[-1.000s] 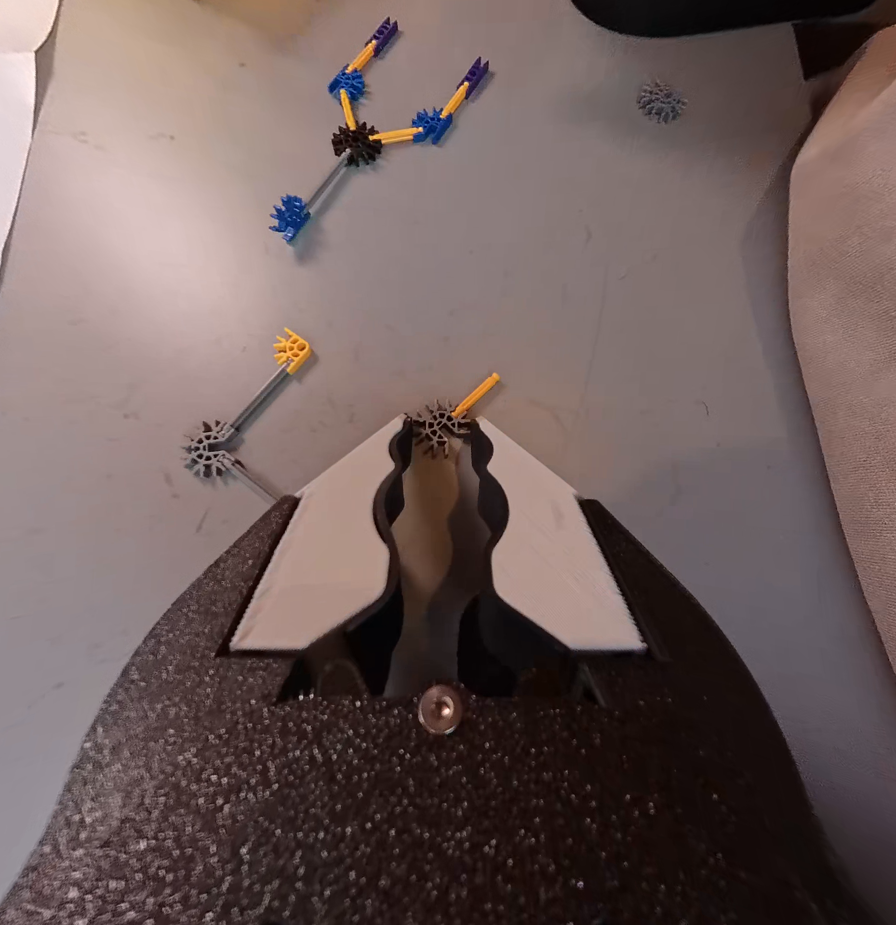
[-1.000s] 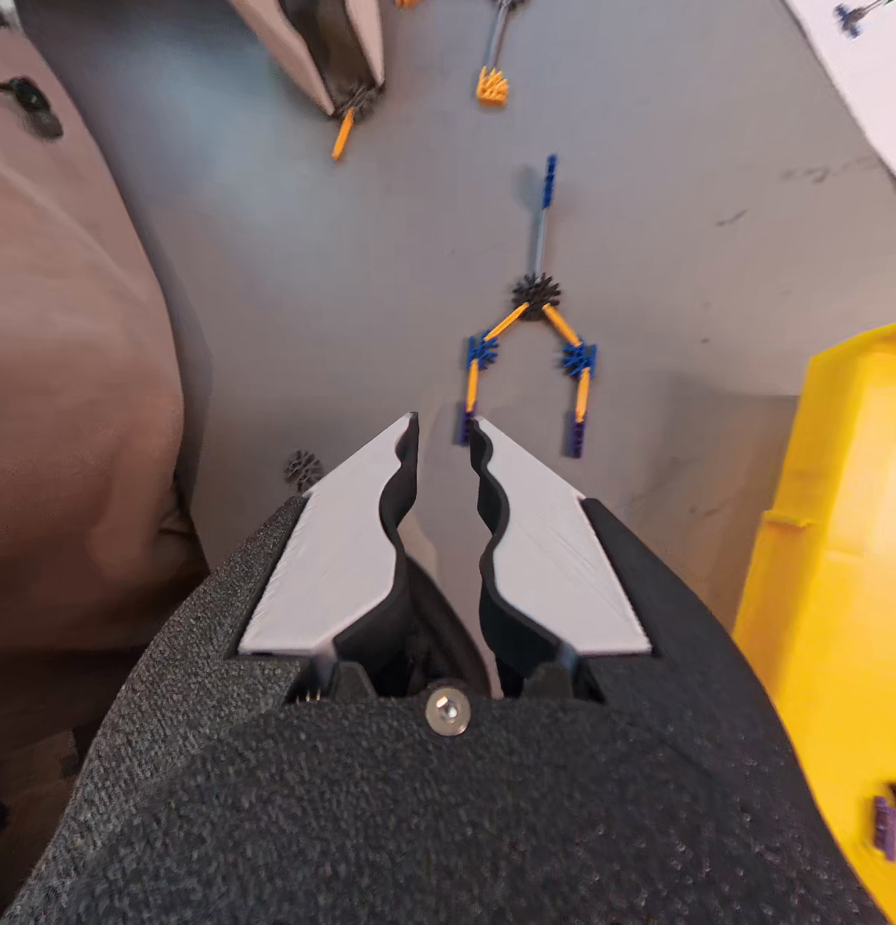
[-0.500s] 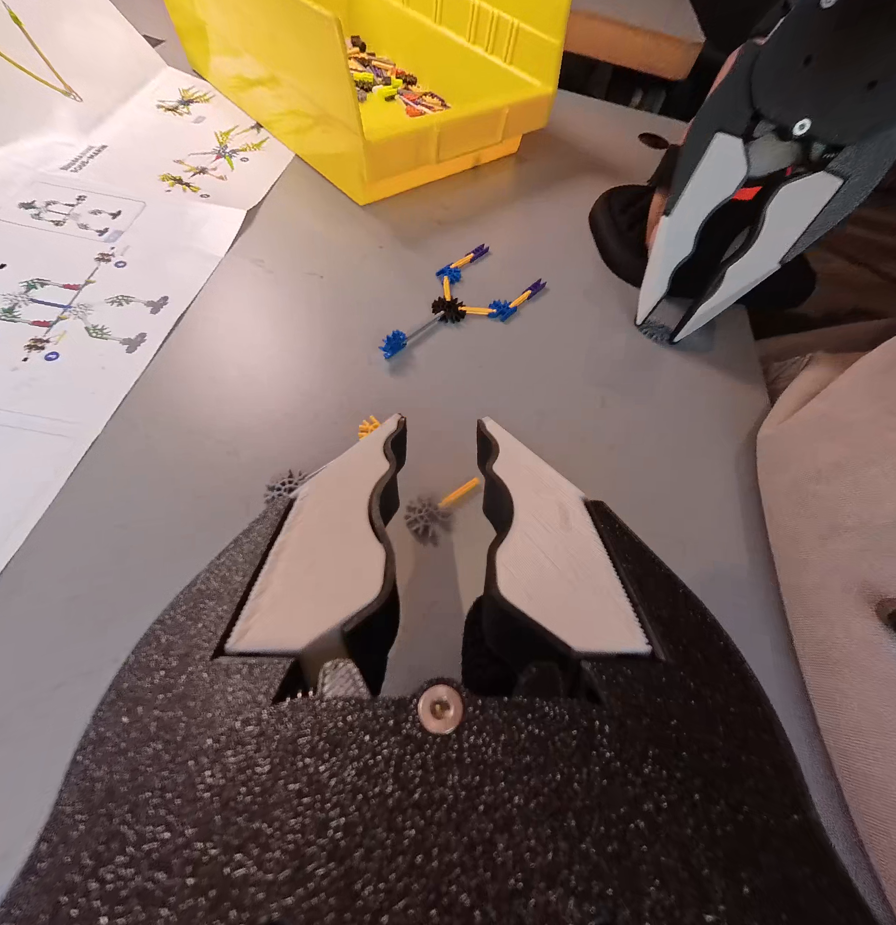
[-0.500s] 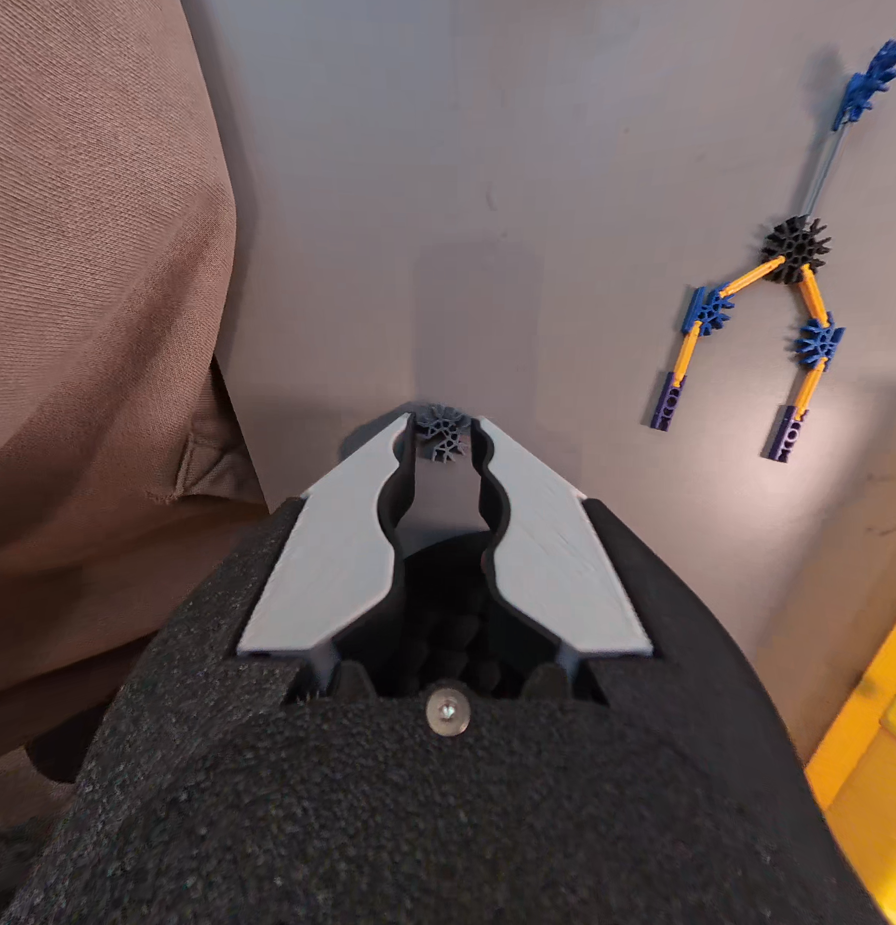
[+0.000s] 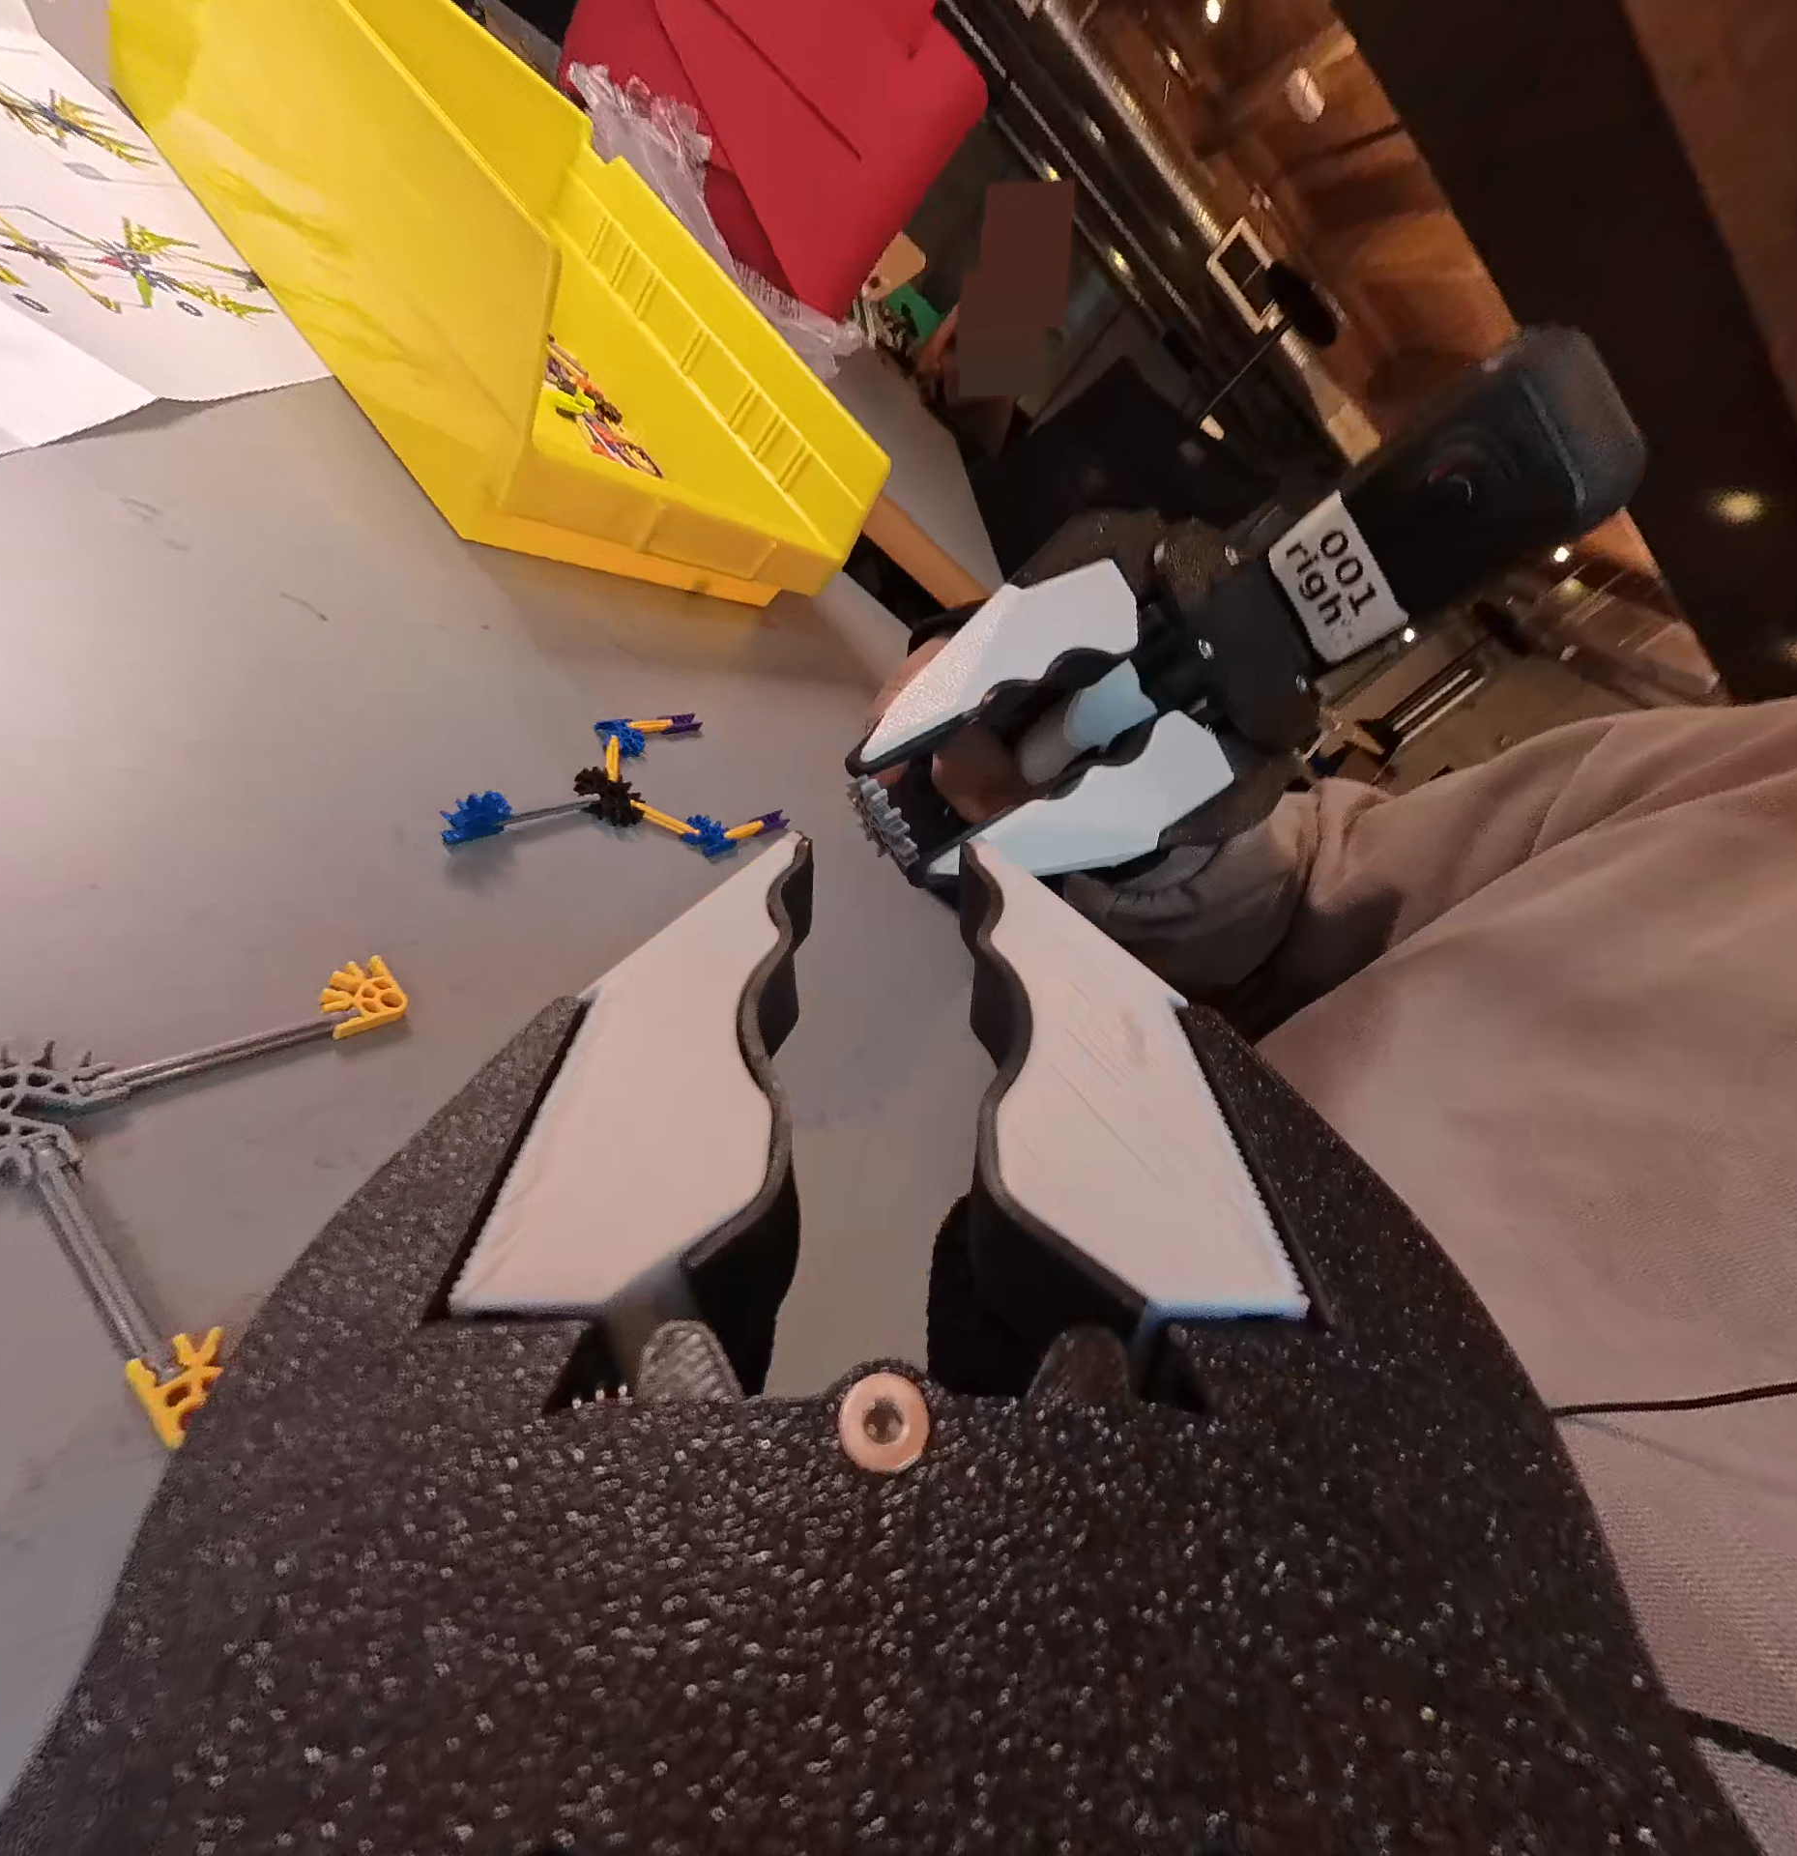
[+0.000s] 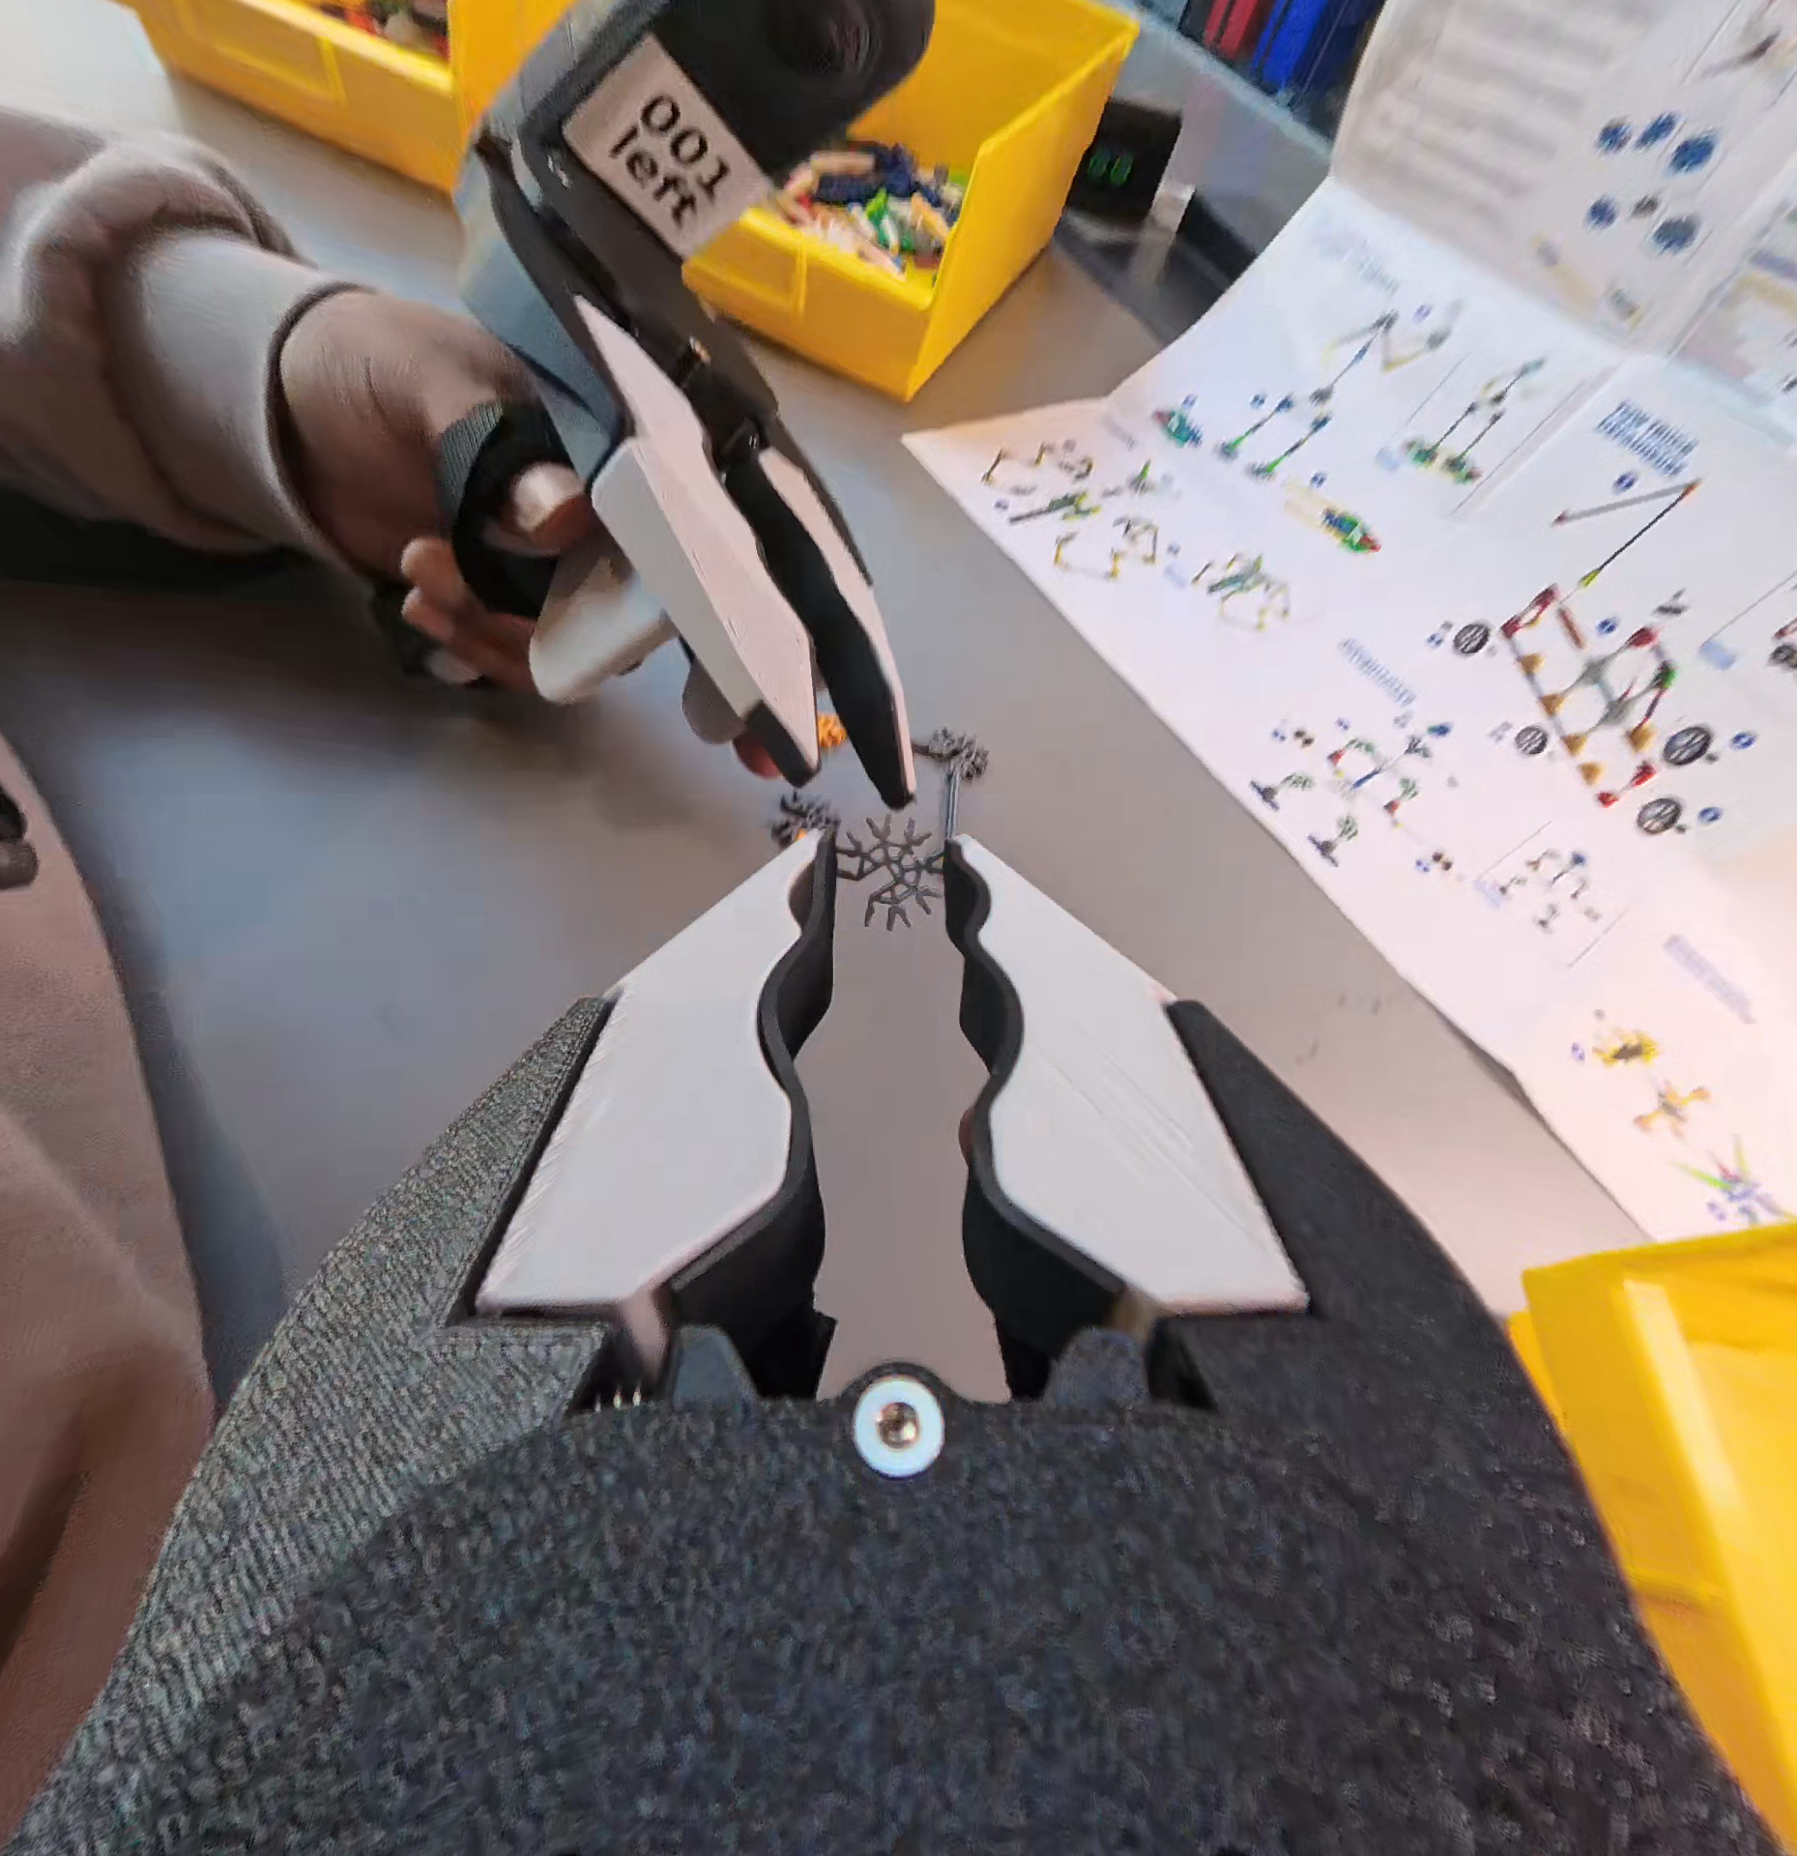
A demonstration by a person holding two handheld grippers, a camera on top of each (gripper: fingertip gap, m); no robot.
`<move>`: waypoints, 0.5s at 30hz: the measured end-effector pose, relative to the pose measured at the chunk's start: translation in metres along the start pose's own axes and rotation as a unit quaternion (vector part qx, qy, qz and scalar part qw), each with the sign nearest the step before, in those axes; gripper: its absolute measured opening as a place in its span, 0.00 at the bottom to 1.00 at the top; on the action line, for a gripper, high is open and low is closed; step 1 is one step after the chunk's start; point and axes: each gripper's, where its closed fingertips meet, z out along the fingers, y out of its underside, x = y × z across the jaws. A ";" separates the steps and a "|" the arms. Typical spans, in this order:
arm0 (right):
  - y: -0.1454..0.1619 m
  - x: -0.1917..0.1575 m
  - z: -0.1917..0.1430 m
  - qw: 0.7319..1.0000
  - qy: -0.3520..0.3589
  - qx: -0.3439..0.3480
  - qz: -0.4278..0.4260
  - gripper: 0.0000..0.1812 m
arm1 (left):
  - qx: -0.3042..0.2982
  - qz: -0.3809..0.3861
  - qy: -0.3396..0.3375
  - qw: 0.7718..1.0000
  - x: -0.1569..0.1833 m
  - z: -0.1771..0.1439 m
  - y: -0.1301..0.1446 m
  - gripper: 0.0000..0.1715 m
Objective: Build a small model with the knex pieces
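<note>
Grey surface (image 5: 221, 653) carries all the parts. Yellow bin (image 5: 392, 251) at the far side with mixed small pieces inside; a second yellow bin (image 6: 1697, 1456) sits just beside the right gripper. White instruction sheet (image 6: 1426, 653) lies unfolded along the surface edge.

Left gripper (image 5: 886, 854): fingers spread apart, nothing between them, raised off the surface.

Right gripper (image 6: 889, 854): fingers closed on a grey snowflake connector (image 6: 892, 866), pinched at the tips and held in the air just ahead of the left gripper's tips.

Blue-and-yellow rod assembly (image 5: 613, 788) with black hub lies flat near the middle. Grey hub with two rods and yellow end connectors (image 5: 101, 1115) lies at the left. Small dark hub with a yellow rod (image 6: 804, 816) rests on the surface below the left gripper, partly hidden.
</note>
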 end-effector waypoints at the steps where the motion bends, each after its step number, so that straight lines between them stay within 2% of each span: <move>1: -0.009 0.001 0.005 1.000 0.014 0.016 -0.012 0.11 | 0.015 -0.016 0.005 1.000 -0.001 -0.002 -0.004 0.17; 4: -0.021 -0.001 0.020 0.998 0.039 0.027 -0.050 0.11 | 0.052 -0.050 0.025 0.997 -0.001 -0.011 -0.017 0.10; 6: -0.024 0.000 0.026 0.997 0.045 0.029 -0.062 0.11 | 0.047 -0.050 0.007 0.998 -0.007 -0.014 -0.017 0.04; 15: -0.020 0.002 0.038 0.997 0.035 0.009 -0.063 0.10 | 0.015 -0.027 -0.045 0.999 -0.021 -0.019 -0.012 0.02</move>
